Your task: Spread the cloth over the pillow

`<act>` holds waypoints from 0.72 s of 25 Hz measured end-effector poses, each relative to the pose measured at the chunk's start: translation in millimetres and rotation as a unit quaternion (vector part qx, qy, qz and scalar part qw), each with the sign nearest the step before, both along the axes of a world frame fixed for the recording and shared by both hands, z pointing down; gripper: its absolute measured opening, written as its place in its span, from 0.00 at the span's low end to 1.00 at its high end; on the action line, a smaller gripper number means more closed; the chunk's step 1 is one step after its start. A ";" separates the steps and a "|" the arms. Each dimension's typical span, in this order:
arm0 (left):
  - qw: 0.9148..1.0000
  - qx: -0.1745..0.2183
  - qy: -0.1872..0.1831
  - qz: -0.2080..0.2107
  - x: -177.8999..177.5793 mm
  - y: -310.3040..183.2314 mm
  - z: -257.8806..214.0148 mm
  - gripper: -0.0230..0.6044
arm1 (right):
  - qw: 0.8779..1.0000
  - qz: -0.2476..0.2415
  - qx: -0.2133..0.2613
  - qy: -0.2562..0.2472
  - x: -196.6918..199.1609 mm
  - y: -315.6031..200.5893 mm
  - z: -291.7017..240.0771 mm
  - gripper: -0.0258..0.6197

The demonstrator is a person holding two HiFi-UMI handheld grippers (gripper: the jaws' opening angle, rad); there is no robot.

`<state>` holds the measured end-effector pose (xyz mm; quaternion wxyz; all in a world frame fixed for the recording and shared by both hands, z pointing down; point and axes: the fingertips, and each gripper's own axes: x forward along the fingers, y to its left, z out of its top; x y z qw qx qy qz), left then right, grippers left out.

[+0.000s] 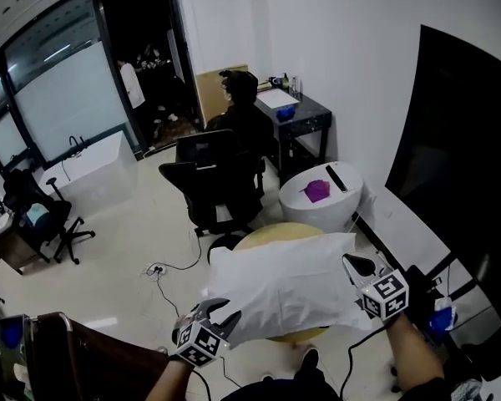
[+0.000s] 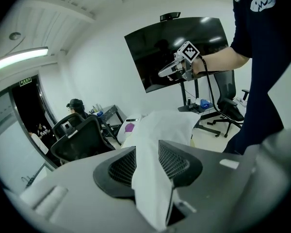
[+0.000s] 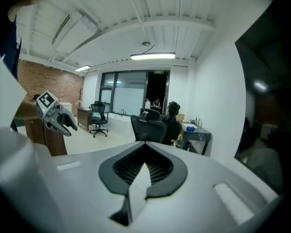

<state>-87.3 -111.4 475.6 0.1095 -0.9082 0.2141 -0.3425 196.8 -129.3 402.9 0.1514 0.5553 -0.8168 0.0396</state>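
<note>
The cloth [image 1: 288, 286] was plain white and hung in the air as a wide, nearly flat sheet with soft creases. The left gripper [image 1: 221, 312] pinched a thick bunch of one near corner and the right gripper [image 1: 356, 266] a thin edge of the other. A round tan shape [image 1: 271, 234] lay beneath it; whether that was the pillow could not be told.

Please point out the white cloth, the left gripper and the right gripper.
white cloth [image 1: 288, 282], head view, middle of the sheet
left gripper [image 1: 225, 311], head view, between its fingertips
right gripper [image 1: 354, 265], head view, between its fingertips
</note>
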 end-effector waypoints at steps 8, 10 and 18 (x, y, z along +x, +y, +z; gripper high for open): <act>0.999 -0.003 0.038 -0.025 -49.4 42.9 1.0 0.25 | 0.998 -0.061 -0.027 0.008 -102.4 72.8 28.1 0.05; 0.999 -0.003 0.043 -0.032 -55.4 52.7 2.4 0.25 | 0.997 -0.073 -0.034 0.004 -116.9 88.8 33.3 0.05; 0.997 0.001 0.061 -0.046 -56.3 79.7 -1.0 0.25 | 0.993 -0.103 -0.057 -0.023 -135.6 137.6 43.1 0.05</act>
